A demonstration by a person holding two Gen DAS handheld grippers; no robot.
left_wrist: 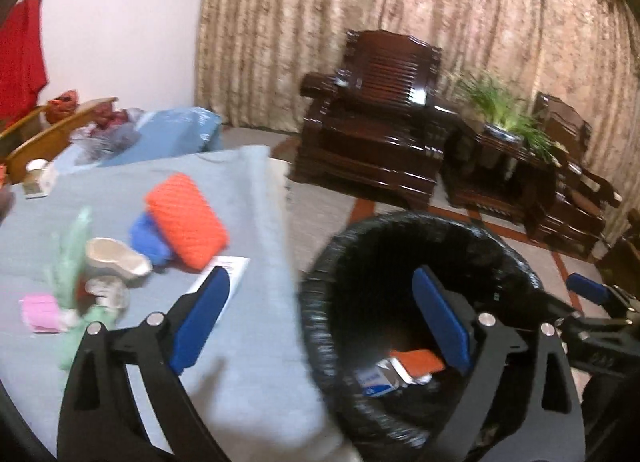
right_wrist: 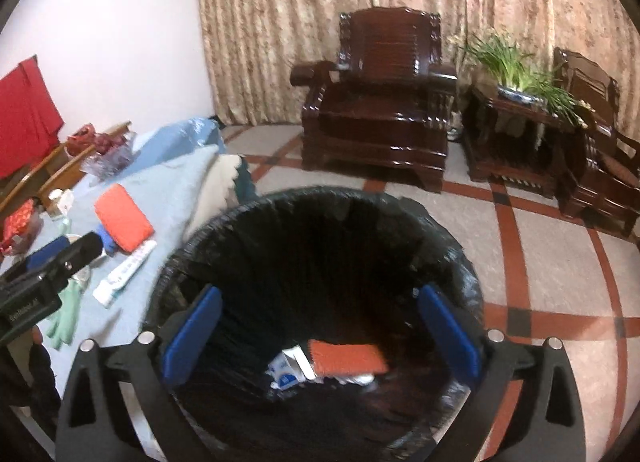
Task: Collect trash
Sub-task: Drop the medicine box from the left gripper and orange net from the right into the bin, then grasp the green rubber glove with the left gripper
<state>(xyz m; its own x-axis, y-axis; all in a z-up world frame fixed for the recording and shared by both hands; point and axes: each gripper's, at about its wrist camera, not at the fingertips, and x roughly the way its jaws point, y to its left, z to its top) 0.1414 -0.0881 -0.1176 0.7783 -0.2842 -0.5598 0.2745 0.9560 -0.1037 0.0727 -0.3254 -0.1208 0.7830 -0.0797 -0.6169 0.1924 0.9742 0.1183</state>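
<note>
Both tongs gape wide and empty: the right gripper (right_wrist: 320, 330) over the bin (right_wrist: 248, 214), the left gripper (left_wrist: 320, 322) straddling its rim. Inside lie an orange pack (right_wrist: 346, 356) and a white carton (right_wrist: 288, 372) (crumpled). The table (left_wrist: 256, 362) nearly abuts the bin; open tiled floor (right_wrist: 540, 262) lies beyond.

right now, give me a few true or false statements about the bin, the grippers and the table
1. The right gripper stands open over the bin. True.
2. The bin is empty. False: an orange item and a white-and-blue carton lie inside.
3. The left gripper grips the orange sponge. False: it is open, and the sponge lies on the table.
4. The bin has a black liner. True.
</note>
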